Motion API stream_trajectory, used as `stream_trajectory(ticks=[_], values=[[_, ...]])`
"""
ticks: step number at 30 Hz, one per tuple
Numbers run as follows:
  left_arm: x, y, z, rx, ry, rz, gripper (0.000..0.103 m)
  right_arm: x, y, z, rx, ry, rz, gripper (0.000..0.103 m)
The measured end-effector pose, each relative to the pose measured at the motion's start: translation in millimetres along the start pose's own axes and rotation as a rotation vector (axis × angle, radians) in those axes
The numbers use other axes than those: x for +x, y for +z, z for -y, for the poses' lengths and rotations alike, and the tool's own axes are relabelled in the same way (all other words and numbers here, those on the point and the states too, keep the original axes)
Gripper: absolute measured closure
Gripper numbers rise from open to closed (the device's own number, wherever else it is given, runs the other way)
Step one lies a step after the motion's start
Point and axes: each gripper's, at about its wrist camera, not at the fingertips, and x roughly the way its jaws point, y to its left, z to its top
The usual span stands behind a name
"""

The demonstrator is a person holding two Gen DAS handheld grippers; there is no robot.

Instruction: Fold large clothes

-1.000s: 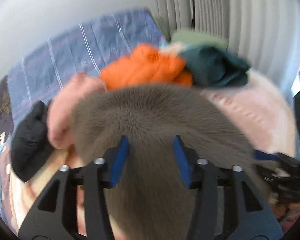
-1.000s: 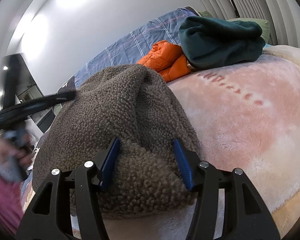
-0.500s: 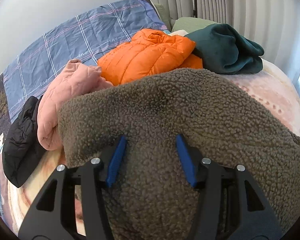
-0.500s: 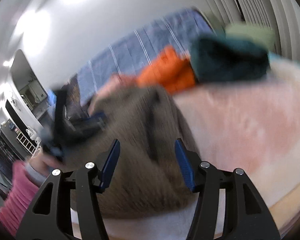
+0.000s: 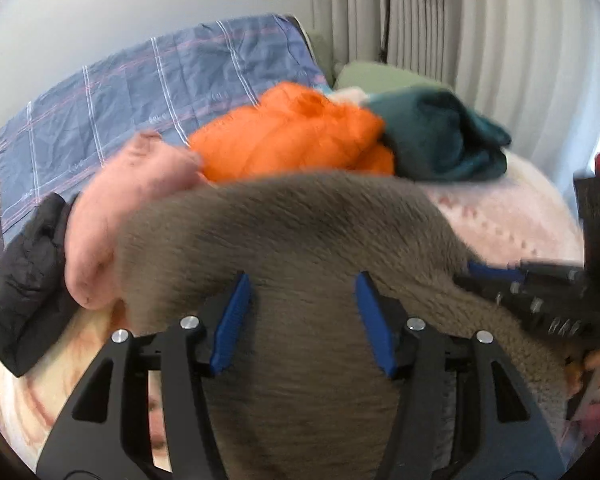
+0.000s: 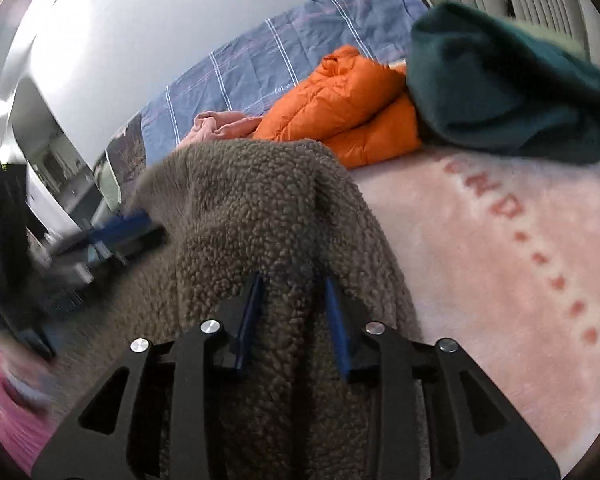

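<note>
While the brown fleece garment lies heaped on the pink blanket of the bed, both tongs have its pile between their blue pads. Right gripper: jaws have just been closing and now stand narrow, pinching a raised ridge of the fleece, which runs up from between the pads to a peak and drapes off to either side. Left gripper: jaws about half spread, fleece filling the whole gap and passing back under the frame; this view is motion-blurred, so the pads probably press the cloth, but contact cannot be confirmed. In the left wrist view the right gripper shows at the right edge, its tip at the fleece border. In the right wrist view the left gripper appears as a blurred blue-and-black shape at the garment's left edge.

Beyond the fleece: pink quilted jacket, black jacket, orange puffer jacket and dark green garment, all near the blue plaid bedding. Pleated curtains behind.
</note>
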Motion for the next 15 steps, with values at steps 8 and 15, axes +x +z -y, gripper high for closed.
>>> stream_trajectory(ticks=[8,15], values=[[40.9,15.2,-81.6,-0.166,0.094,-0.075,0.039,-0.3,1.7,-1.2,-0.009,-0.005,0.008,0.07],[85.1,-18.0,-86.5,-0.211,0.074,-0.157,0.038,-4.6,-2.2,-4.0,-0.016,-0.032,0.031,0.07]])
